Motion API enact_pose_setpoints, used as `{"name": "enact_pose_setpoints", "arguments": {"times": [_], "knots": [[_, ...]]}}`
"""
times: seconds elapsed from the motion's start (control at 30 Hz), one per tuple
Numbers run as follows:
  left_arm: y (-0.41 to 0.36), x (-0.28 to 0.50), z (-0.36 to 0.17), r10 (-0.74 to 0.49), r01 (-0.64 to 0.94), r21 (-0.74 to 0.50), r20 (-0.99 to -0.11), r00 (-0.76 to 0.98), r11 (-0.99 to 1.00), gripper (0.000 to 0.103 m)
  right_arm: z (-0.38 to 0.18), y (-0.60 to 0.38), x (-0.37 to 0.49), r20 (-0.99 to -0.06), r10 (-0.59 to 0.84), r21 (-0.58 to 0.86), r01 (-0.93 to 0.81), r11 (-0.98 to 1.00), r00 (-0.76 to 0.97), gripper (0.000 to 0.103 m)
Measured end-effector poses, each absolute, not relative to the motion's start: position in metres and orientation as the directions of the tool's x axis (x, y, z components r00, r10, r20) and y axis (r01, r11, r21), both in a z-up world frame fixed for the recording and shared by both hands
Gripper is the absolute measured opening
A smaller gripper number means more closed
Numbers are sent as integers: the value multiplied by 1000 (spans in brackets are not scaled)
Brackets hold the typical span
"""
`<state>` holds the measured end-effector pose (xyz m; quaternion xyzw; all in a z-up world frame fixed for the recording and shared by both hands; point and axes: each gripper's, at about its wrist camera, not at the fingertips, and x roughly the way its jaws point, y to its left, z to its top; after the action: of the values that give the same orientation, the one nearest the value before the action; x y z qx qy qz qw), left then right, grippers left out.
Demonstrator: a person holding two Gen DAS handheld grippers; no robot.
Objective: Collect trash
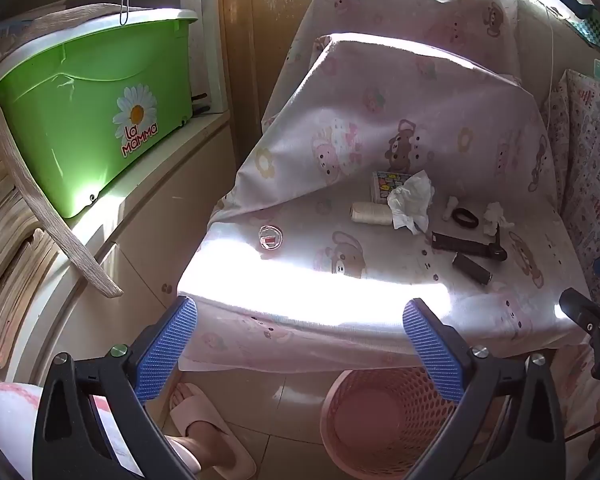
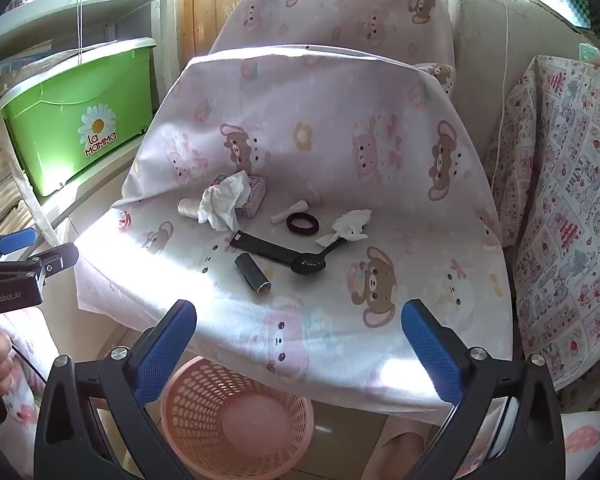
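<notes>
Left wrist view shows the left gripper (image 1: 300,344) with its blue-padded jaws spread wide, holding and touching nothing. Right wrist view shows the right gripper (image 2: 299,344) spread just as wide and also empty.

Ahead of both pairs of jaws lies a table under a pink bear-print cloth (image 2: 380,152). A large crumpled tissue (image 2: 225,200) rests against a small tissue pack (image 2: 254,196), ahead and slightly left of the right jaws. A smaller tissue wad (image 2: 350,224) lies ahead and slightly right, touching a black spoon (image 2: 312,262). A pink basket (image 2: 236,412) stands on the floor below the jaws, partly hidden by the left finger. Glare washes out the table's near edge.
</notes>
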<state>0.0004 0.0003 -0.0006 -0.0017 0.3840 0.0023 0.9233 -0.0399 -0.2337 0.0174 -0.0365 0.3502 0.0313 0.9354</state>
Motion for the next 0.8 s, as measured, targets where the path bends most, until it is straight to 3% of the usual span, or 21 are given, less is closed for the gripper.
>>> {"name": "enact_pose_setpoints", "arguments": {"times": [0.8], "knots": [[-6, 4, -13, 17, 10, 34, -723, 691, 999, 102, 14, -233, -40, -679, 24, -45, -75, 996, 734, 103]]}}
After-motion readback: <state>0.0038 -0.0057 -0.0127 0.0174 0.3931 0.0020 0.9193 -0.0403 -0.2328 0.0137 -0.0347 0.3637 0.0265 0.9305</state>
